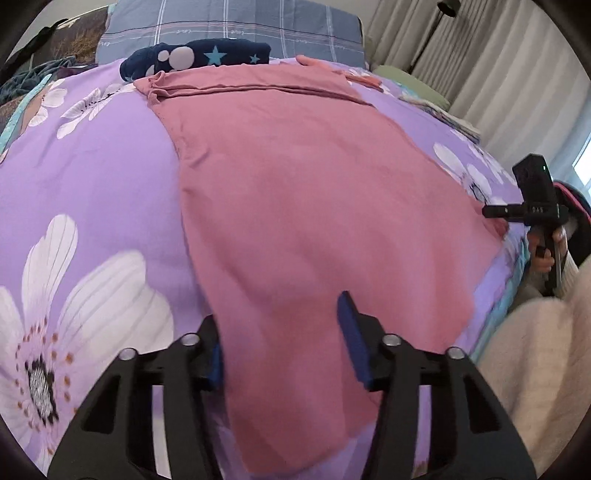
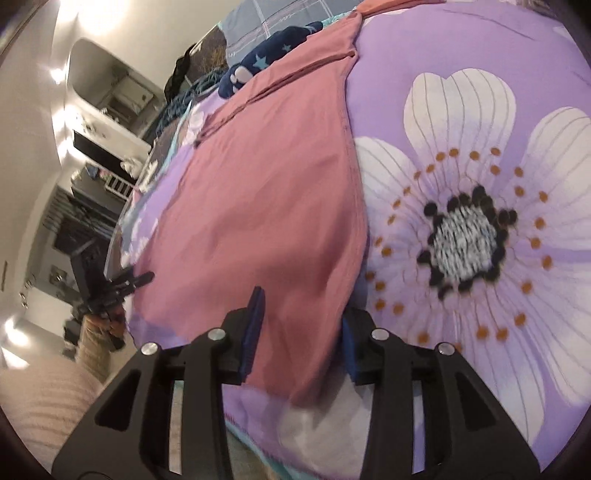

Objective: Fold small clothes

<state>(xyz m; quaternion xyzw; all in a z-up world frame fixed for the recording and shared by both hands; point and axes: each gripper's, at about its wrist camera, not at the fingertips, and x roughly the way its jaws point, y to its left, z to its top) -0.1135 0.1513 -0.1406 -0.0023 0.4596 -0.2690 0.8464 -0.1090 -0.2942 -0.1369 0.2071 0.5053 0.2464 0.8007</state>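
A dusty-pink garment point(image 1: 295, 192) lies spread flat on the purple flowered bedspread point(image 1: 92, 177), with a folded band at its far end. My left gripper point(image 1: 282, 336) is open at the garment's near edge; the cloth runs between its blue pads point(image 1: 354, 339). My right gripper point(image 2: 301, 332) is open at the other near corner of the same garment point(image 2: 266, 192), cloth between its fingers. The right gripper also shows in the left wrist view point(image 1: 491, 214) at the garment's right edge. The left gripper shows in the right wrist view point(image 2: 144, 278) at the left.
A folded navy garment with stars and white dots point(image 1: 199, 57) lies beyond the pink one. A blue-grey checked pillow point(image 1: 236, 26) sits behind it. A cream knitted sleeve point(image 1: 535, 350) is at the bed's near edge. Curtains point(image 1: 461, 48) hang at the right.
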